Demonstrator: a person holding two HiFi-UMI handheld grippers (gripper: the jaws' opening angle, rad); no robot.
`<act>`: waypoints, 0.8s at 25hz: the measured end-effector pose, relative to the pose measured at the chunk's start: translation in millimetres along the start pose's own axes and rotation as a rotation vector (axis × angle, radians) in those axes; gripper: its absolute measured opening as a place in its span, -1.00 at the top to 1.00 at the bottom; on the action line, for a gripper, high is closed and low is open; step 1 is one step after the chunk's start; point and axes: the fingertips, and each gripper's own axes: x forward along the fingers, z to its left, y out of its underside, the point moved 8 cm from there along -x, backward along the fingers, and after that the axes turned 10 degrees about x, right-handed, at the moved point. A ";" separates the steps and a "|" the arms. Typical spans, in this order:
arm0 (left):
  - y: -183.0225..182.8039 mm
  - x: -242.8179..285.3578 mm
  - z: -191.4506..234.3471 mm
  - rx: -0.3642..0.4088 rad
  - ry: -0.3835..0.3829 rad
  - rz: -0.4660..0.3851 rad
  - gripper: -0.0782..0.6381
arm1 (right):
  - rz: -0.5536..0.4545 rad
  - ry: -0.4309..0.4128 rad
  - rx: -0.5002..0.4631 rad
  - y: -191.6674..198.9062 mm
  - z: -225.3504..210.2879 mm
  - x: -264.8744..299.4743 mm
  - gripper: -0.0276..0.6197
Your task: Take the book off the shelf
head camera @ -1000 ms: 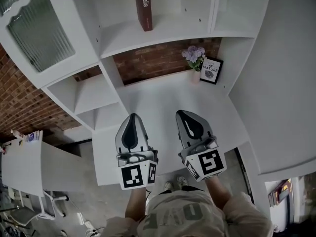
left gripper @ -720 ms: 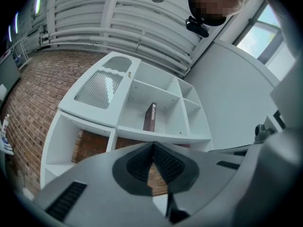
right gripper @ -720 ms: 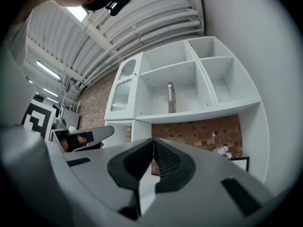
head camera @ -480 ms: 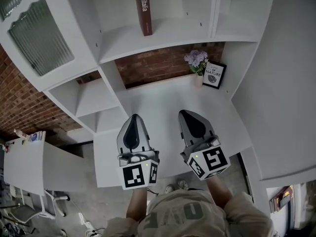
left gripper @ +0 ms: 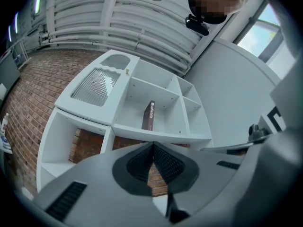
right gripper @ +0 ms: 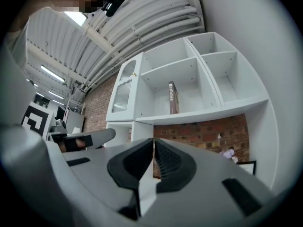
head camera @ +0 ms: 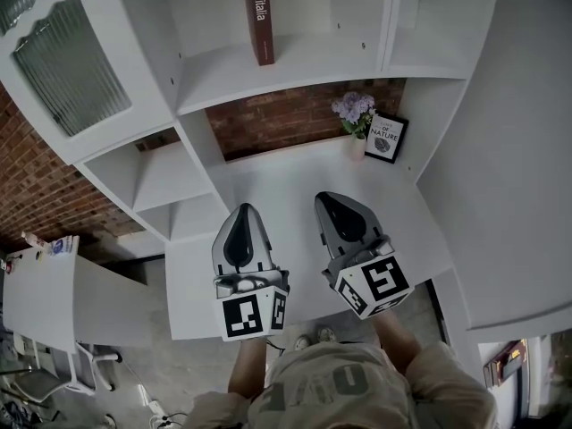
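Head view: book [head camera: 260,16] upright on the shelf [head camera: 268,74], top centre, well above the left gripper [head camera: 243,213] (nearer) and right gripper [head camera: 329,199]. Left gripper view: fingers [left gripper: 140,163] pressed together, empty, book straight above. Right gripper view: likewise.

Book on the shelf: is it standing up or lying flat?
Standing up. The book rests on its bottom edge on the white shelf, spine facing out.

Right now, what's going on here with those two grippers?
A person holds a gripper in each hand over the white counter. The left gripper and the right gripper are both shut and empty. The dark red book stands upright on the shelf above them, not yet touched.
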 end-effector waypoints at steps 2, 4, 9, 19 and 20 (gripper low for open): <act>0.7 -0.7 0.8 0.003 -0.005 0.002 0.75 | -0.015 -0.029 -0.026 -11.4 1.3 11.3 0.86; 1.5 -2.0 2.3 0.001 -0.010 0.004 0.75 | -0.032 -0.067 -0.046 -28.4 3.8 27.7 0.71; 1.7 -6.3 6.2 -0.002 -0.018 0.008 0.75 | -0.141 -0.110 -0.146 -90.0 13.0 77.2 -0.06; 5.5 -19.1 15.9 -0.007 -0.044 0.028 0.75 | -0.033 0.068 -0.016 -189.0 -26.0 230.0 -0.10; 6.0 -21.1 17.0 -0.008 -0.050 0.030 0.75 | -0.011 0.098 -0.001 -191.1 -32.0 242.6 -0.10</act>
